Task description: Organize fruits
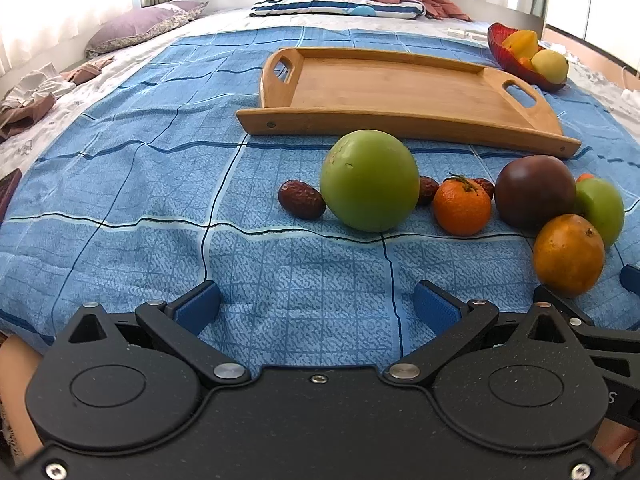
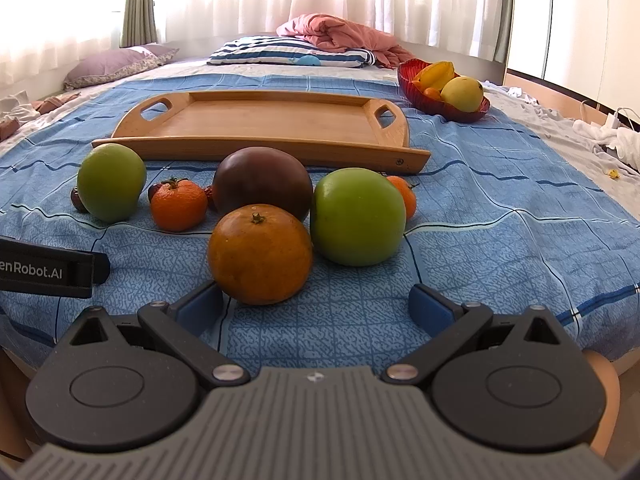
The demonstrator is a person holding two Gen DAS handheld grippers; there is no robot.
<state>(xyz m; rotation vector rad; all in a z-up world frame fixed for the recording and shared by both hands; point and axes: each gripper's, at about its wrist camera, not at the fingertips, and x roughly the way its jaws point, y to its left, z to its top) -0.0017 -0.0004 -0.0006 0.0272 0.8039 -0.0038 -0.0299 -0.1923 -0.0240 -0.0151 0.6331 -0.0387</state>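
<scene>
Loose fruit lies on a blue checked cloth in front of an empty wooden tray (image 1: 400,92) (image 2: 272,120). In the left wrist view: a big green fruit (image 1: 368,180), a red date (image 1: 301,199), a small mandarin (image 1: 462,206), a dark purple fruit (image 1: 534,192), an orange (image 1: 568,254). In the right wrist view: the orange (image 2: 260,254), a green fruit (image 2: 356,222), the dark fruit (image 2: 262,186), the mandarin (image 2: 179,204), another green fruit (image 2: 111,182). My left gripper (image 1: 318,306) is open and empty, short of the green fruit. My right gripper (image 2: 318,306) is open and empty, just short of the orange.
A red bowl (image 2: 424,94) (image 1: 504,50) with yellow fruit stands right of the tray. Pillows (image 2: 288,56) and a pink blanket (image 2: 340,34) lie at the back of the bed. The left gripper's finger (image 2: 48,272) shows at the left edge of the right wrist view.
</scene>
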